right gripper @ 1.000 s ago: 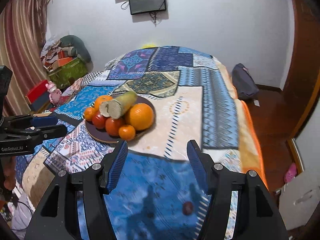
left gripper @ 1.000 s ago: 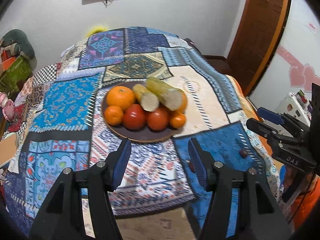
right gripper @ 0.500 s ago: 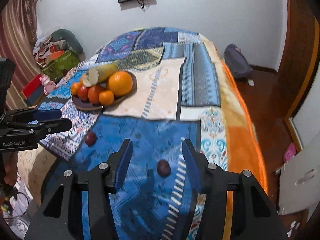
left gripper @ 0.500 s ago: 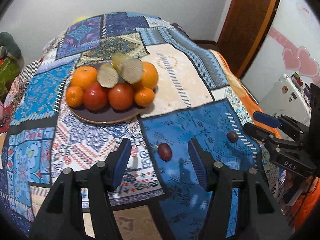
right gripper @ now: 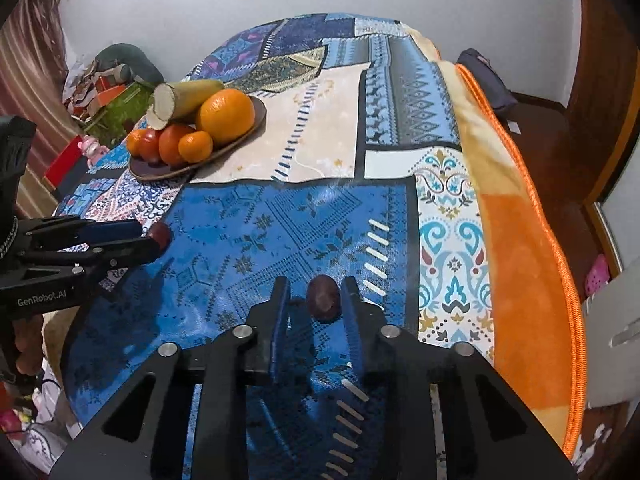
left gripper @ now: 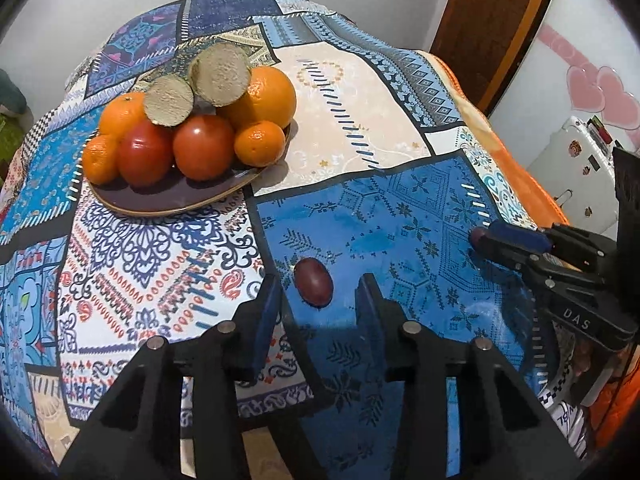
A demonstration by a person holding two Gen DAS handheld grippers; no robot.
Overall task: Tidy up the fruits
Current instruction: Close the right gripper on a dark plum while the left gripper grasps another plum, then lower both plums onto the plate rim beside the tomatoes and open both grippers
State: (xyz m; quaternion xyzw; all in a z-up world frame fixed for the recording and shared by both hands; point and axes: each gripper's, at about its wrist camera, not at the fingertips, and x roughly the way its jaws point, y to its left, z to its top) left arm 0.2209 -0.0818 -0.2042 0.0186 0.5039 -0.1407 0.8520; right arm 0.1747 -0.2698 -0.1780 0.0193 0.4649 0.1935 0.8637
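We close both open grippers, left (left gripper: 318, 294) and right (right gripper: 314, 300), gently around each plum (left gripper: 313, 287) (right gripper: 323, 298), centred, avoiding squashing.

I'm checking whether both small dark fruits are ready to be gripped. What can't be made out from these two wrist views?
- Left wrist view: the right gripper hides its dark fruit almost entirely.
- Right wrist view: the right finger may touch the dark fruit; contact is unclear.
- Right wrist view: the left gripper partly covers the other dark fruit.
- Both views: the fruits behind the orange and tomatoes on the plate are hidden.
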